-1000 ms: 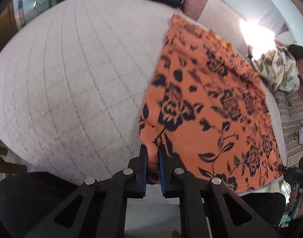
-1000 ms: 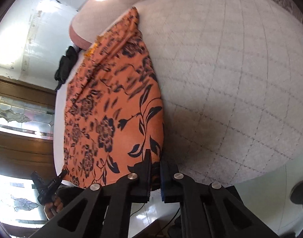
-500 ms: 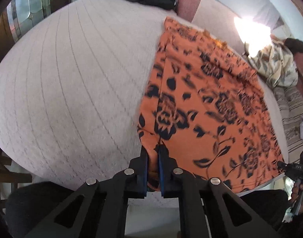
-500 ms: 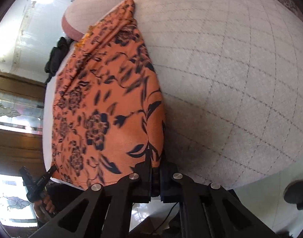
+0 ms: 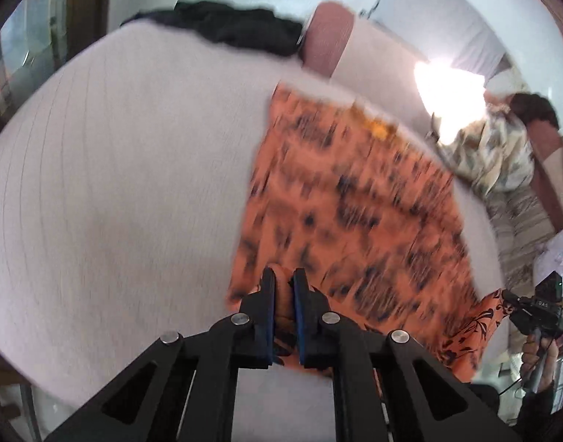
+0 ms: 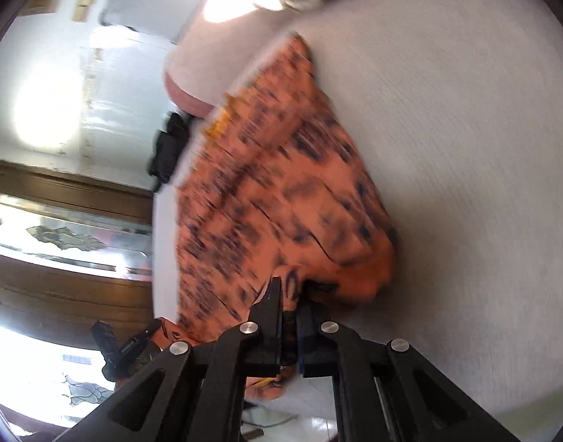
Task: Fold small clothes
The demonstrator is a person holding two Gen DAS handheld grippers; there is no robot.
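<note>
Change: against the views half a second ago, both near corners of the orange floral garment (image 5: 355, 213) have come up off the bed (image 5: 115, 184) and moved toward the far edge; both views are now motion-blurred.
Left tongs (image 5: 281, 294): clamped on the garment's near corner, lower centre of frame.
Right tongs (image 6: 289, 302): clamped on the other near corner, cloth bunched just right of them.
Garment: far part flat on the bed, centre of both frames; near edge lifted.
Meaning: likely the first fold, near edge carried over.
Background: black clothing (image 5: 237, 25) upper centre, patterned cloth (image 5: 495, 154) right.
</note>
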